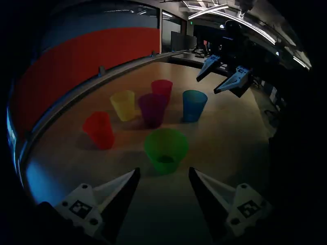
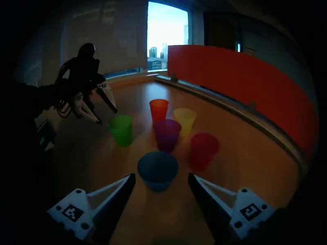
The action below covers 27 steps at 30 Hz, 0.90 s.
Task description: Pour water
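Observation:
Several coloured plastic cups stand upright in a cluster on a wooden table (image 1: 229, 134). In the left gripper view the green cup (image 1: 165, 149) is nearest, just ahead of my open left gripper (image 1: 163, 179). Behind it stand the orange cup (image 1: 99, 130), yellow cup (image 1: 123, 105), purple cup (image 1: 152, 109), red cup (image 1: 162, 89) and blue cup (image 1: 193, 105). My right gripper (image 1: 206, 85) hovers open beyond the blue cup. In the right gripper view the blue cup (image 2: 157, 170) sits just ahead of my open right gripper (image 2: 161, 177), and the left gripper (image 2: 107, 116) is by the green cup (image 2: 121, 130).
An orange wall panel (image 1: 81, 61) runs behind a raised ledge (image 1: 73, 96) along one table edge. A bright window (image 2: 167, 34) lies at the far end. A dark sleeve (image 2: 45, 96) holds the left gripper. Bare tabletop (image 2: 253, 163) surrounds the cups.

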Available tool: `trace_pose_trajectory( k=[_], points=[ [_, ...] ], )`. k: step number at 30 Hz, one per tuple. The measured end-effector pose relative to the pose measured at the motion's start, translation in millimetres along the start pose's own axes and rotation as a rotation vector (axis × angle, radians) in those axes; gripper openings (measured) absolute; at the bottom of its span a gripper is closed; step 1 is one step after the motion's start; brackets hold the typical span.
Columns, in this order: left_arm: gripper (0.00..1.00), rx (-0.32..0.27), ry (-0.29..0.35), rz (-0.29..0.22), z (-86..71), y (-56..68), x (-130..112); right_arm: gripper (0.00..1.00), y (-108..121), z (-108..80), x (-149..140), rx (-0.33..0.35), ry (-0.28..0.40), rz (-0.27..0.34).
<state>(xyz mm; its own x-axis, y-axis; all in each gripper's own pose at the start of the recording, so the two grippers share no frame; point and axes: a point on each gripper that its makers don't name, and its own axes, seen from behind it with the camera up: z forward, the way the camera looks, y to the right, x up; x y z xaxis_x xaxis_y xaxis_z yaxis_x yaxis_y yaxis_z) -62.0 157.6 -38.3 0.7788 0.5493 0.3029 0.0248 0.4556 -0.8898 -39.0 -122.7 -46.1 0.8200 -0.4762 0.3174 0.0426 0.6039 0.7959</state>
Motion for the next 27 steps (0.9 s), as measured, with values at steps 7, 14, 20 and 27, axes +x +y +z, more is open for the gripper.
trace_pose_trajectory(
  k=[7, 14, 20, 27],
  points=[
    [0.87, -0.016, -0.025, -0.003, 12.9, -0.4, -8.3, 1.0, -0.1, 12.2, -14.7, 0.009, -0.029, -0.001],
    [0.87, -0.042, -0.031, -0.021, 25.6, 1.4, -11.4, 1.0, -2.8, 28.1, -25.0, 0.027, -0.054, -0.012],
    [0.87, -0.057, -0.039, -0.02, 37.8, 2.2, -12.3, 1.0, -5.0, 40.7, -30.7, 0.041, -0.075, -0.02],
    [0.86, -0.066, -0.038, -0.018, 49.8, 1.0, -10.2, 1.0, -2.8, 52.3, -35.5, 0.047, -0.091, -0.017]
  ],
)
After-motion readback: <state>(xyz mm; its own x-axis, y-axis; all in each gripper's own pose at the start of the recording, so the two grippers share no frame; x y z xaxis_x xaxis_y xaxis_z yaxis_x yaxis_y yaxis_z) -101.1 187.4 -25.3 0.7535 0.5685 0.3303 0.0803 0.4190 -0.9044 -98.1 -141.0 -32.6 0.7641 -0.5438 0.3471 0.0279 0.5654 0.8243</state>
